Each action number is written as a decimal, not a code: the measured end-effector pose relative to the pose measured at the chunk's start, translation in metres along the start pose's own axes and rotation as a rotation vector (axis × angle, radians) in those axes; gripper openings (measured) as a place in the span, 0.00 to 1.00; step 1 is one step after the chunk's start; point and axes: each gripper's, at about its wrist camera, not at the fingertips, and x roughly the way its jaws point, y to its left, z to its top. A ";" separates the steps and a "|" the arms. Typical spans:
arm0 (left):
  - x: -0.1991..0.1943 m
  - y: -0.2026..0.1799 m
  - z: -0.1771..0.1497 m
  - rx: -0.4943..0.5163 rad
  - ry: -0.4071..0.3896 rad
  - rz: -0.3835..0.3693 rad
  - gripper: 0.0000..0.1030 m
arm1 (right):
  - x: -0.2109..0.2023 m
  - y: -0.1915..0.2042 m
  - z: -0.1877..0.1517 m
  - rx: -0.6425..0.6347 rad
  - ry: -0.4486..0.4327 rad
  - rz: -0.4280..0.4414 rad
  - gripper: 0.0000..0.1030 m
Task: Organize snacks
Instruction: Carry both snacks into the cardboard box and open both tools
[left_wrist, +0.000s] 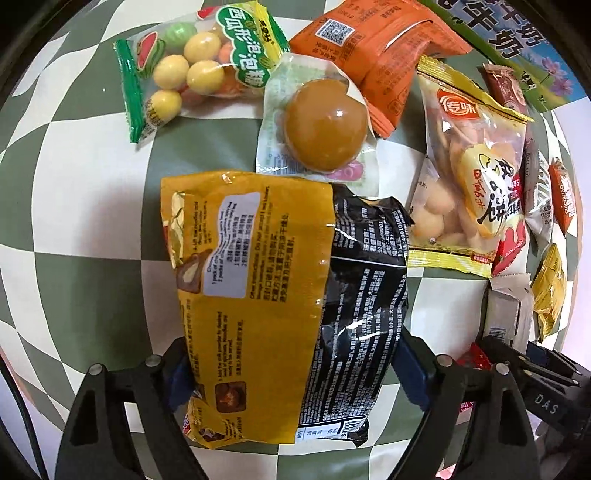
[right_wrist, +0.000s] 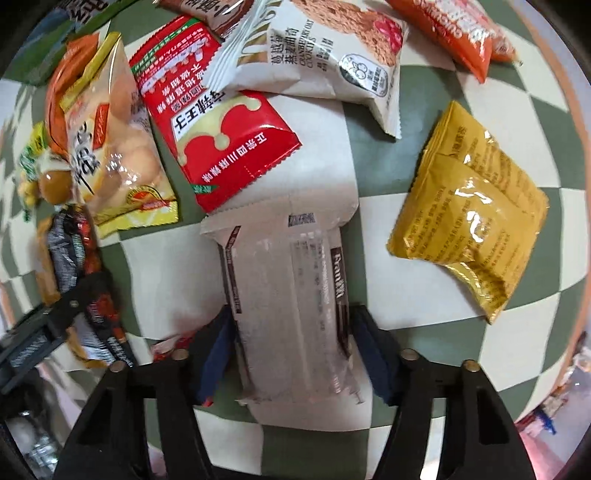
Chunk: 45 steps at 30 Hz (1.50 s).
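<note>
The left gripper (left_wrist: 295, 365) pinches a yellow-and-black packet (left_wrist: 280, 295) between its blue pads (left_wrist: 413, 369); the packet runs forward from the jaws, glossy and crinkled, printed with small text. The right gripper (right_wrist: 291, 350) clamps a long white wrapper (right_wrist: 295, 314) the same way, its far end reaching toward a red sachet (right_wrist: 218, 144). Under both lies the desk (right_wrist: 406, 280), covered in a green-and-cream checked cloth. Beyond the left gripper sit a sealed brown egg (left_wrist: 325, 125), a bag of gumballs (left_wrist: 192, 70) and an orange packet (left_wrist: 376, 51). Right of the white wrapper lies a yellow pouch (right_wrist: 472, 206), apart from it.
</note>
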 end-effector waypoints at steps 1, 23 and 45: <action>0.001 -0.003 -0.003 0.008 -0.001 0.004 0.85 | 0.000 0.001 -0.004 0.001 -0.012 -0.011 0.61; -0.230 -0.074 -0.097 0.123 -0.225 -0.059 0.85 | -0.137 0.022 -0.018 -0.038 -0.237 0.272 0.56; -0.267 -0.106 0.262 0.066 -0.094 -0.136 0.85 | -0.219 0.144 0.332 -0.144 -0.353 0.282 0.56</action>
